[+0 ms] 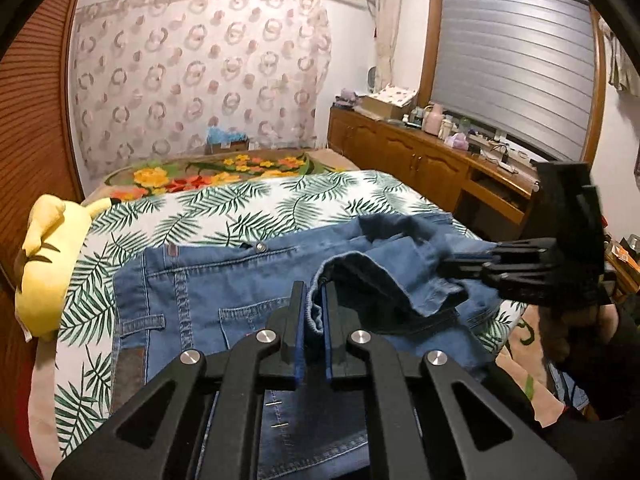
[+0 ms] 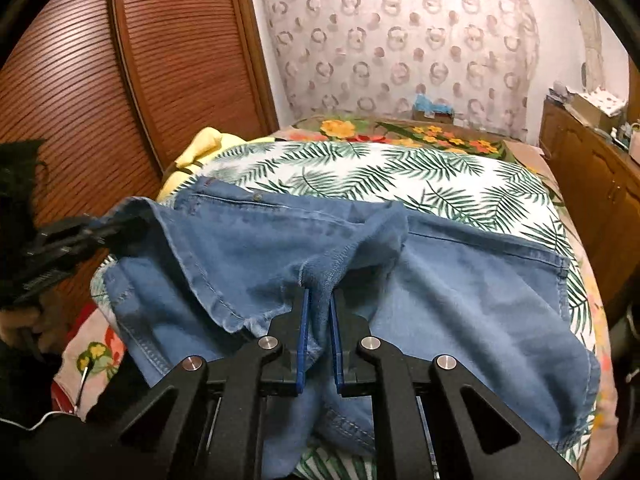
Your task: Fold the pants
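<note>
Blue denim jeans point(image 1: 224, 280) lie on a bed with a white, green-leaf sheet point(image 1: 248, 204), back pockets up. My left gripper point(image 1: 314, 300) is shut on a leg hem and holds it above the seat of the jeans. My right gripper point(image 2: 319, 304) is shut on a bunched fold of the same jeans point(image 2: 460, 280). In the left wrist view the right gripper point(image 1: 456, 266) shows at the right, pinching the fabric edge. In the right wrist view the left gripper point(image 2: 108, 226) shows at the left edge, holding the hem.
A yellow plush toy point(image 1: 48, 260) lies at the bed's left edge beside a slatted wooden wardrobe point(image 2: 120, 80). A flowered blanket point(image 1: 208, 172) covers the far end. A wooden cabinet point(image 1: 420, 156) with clutter runs along the right wall under a shuttered window.
</note>
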The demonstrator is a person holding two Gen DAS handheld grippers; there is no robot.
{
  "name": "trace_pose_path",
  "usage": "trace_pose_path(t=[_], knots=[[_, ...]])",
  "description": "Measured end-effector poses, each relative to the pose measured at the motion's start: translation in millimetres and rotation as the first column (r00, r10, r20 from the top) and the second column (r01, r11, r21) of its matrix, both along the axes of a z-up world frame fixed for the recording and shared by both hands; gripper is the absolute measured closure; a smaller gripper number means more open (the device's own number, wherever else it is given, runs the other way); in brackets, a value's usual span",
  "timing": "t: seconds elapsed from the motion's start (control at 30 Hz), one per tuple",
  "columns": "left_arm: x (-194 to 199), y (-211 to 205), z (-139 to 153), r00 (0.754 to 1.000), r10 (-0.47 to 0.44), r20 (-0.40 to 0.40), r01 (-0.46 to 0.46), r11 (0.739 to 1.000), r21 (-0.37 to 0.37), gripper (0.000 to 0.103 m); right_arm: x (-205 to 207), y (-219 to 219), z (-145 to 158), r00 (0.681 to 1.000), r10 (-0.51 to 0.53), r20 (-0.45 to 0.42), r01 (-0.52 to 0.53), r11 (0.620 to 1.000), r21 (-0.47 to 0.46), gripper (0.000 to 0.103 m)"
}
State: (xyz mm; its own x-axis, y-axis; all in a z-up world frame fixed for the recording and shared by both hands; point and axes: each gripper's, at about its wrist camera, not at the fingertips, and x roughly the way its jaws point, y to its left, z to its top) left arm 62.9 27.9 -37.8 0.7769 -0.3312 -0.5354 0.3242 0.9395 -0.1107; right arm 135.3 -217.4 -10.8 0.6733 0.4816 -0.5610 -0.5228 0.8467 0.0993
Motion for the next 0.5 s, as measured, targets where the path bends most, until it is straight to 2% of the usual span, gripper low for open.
trace_pose_path(t=[0.13, 0.2, 0.5], knots=[[-3.1, 0.3, 3.1, 1.0, 0.004, 0.013, -0.004, 1.0, -0.007, 0.095, 0.7, 5.3, -2.3, 1.0, 0.018, -0.001, -0.018, 1.0, -0.004, 0.093], [-5.1, 3.3, 4.8, 1.0, 0.01, 0.019, -0.01, 1.0, -0.017, 0.095, 3.4, 7.4, 2.3, 1.0, 0.03, -0.003, -0.03, 1.0, 0.006, 0.098], [-34.3, 30.5, 22.0, 0.995, 0.069, 0.071, -0.064, 0.996, -0.068, 0.095, 5.8, 20.4, 45.7, 0.989, 0.087, 0.119, -0.091, 0.995, 0.03, 0.099]])
